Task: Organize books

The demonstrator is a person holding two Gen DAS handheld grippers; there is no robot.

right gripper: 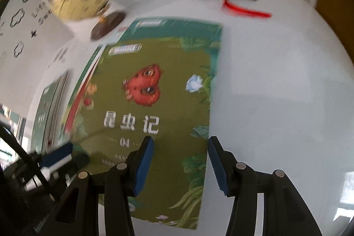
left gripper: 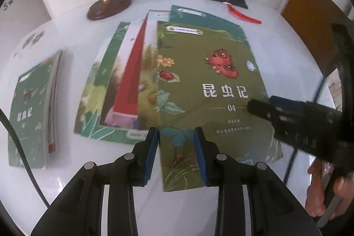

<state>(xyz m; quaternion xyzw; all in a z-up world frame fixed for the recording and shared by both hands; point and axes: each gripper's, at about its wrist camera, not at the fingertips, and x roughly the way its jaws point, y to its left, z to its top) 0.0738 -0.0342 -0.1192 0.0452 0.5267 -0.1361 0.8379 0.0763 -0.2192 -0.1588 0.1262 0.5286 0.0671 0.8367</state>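
While the top book [left gripper: 212,90] lay flat on the worktop [left gripper: 287,41], its long axis ran from 6 to 12 o'clock in both wrist views. The left tongs [left gripper: 176,153] stood part spread astride its near left corner, the spine edge by the left pad, with no pinch that I could tell. The right tongs [right gripper: 180,166] were spread over its 3 o'clock edge, holding nothing. Both seemed about equally near.

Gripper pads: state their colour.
Blue, ribbed, on black fingers; the left wrist view shows the left gripper pads sharpest.
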